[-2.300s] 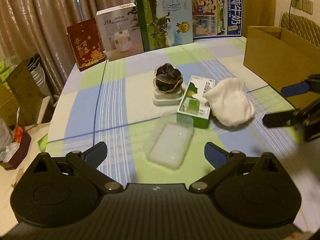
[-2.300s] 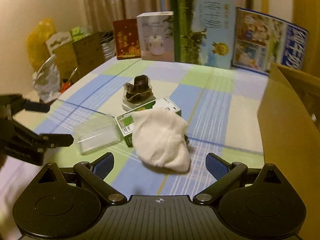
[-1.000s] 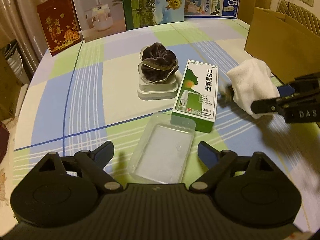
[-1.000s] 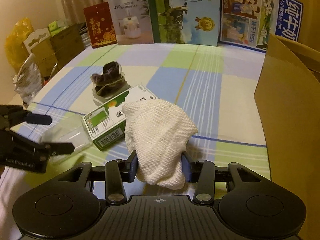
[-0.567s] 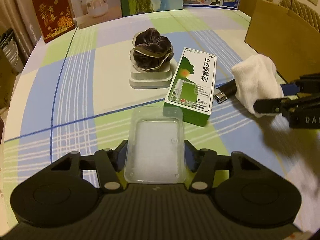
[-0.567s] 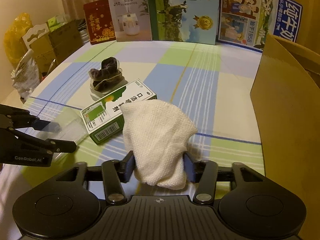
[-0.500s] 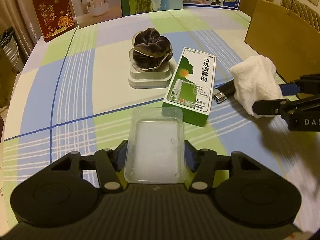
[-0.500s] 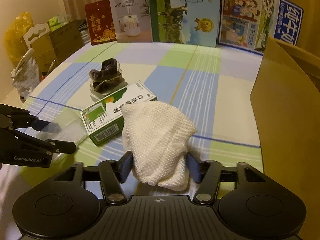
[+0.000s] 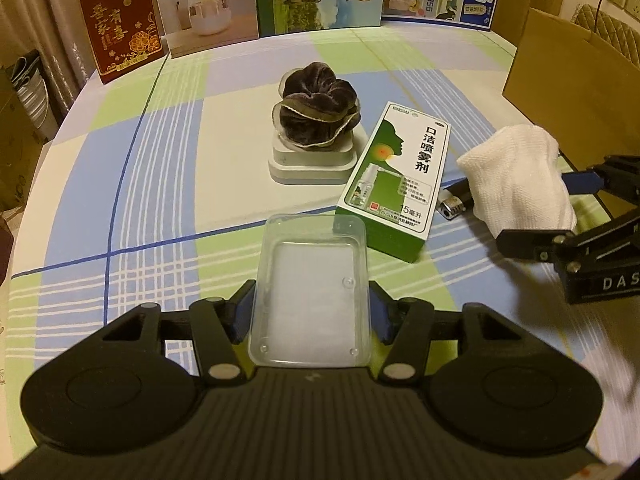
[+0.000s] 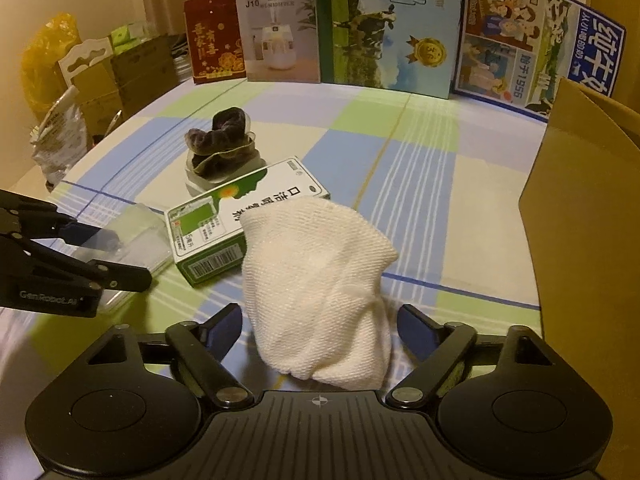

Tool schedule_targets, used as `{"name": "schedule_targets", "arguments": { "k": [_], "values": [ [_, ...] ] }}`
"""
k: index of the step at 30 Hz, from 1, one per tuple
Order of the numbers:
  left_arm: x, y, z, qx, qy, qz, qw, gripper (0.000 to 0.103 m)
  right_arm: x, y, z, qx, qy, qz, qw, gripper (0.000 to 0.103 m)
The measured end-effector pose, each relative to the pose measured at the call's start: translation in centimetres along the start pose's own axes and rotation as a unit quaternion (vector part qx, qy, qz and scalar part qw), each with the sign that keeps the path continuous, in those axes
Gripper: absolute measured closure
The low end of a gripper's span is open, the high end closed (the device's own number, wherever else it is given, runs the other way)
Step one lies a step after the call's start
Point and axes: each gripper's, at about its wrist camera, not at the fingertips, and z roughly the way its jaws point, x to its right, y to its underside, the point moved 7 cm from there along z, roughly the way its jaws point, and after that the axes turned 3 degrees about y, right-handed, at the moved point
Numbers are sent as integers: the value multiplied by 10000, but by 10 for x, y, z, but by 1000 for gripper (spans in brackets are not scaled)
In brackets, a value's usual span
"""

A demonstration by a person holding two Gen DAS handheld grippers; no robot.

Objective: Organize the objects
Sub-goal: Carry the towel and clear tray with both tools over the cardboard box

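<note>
My left hand-held gripper [image 9: 311,312] is clamped on the clear tray [image 9: 310,292], both pads pressing its long sides near its close end, the tray sitting low on the checked surface [image 9: 160,184]. Just past the tray's far corner lies the green box [image 9: 394,184], flat, printed face up. Behind that, a dark scrunchie [image 9: 316,110] sits on a white square base [image 9: 312,160]. On my right, the right hand-held gripper [image 10: 320,326] has its jaws closing slightly, with the white cloth [image 10: 320,292] bunched between them; there is a visible gap between each blue pad and the fabric, so I do not have a hold on it. The cloth stands in a heap, leaning against the green box's near edge. A small dark metal-tipped cylinder [image 9: 456,202] pokes out from under it beside the box. A cardboard box [image 10: 588,240] stands at the right edge, and printed cartons [image 10: 384,24] line the far side.
</note>
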Motion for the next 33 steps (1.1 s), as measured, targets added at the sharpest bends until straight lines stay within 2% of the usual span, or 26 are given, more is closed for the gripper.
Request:
{"name": "schedule_targets", "arguments": {
  "k": [4, 10, 17, 23, 33],
  "values": [
    [-1, -1, 0, 71, -37, -54, 10000, 50, 1, 0, 0, -68, 17, 97, 9999, 48],
    [-4, -1, 1, 69, -16, -183, 9998, 51, 2, -4, -3, -75, 33, 224, 9997, 57],
    [-5, -1, -5, 38, -57, -476, 9988, 52, 6, -8, -17, 62, 34, 445, 9990, 59],
    [6, 2, -28, 187, -87, -664, 9976, 52, 6, -8, -55, 331, 31, 675, 9972, 59],
    [59, 26, -89, 466, -42, -602, 9971, 52, 10, 34, -159, 612, 177, 1161, 9912, 59]
  ]
}}
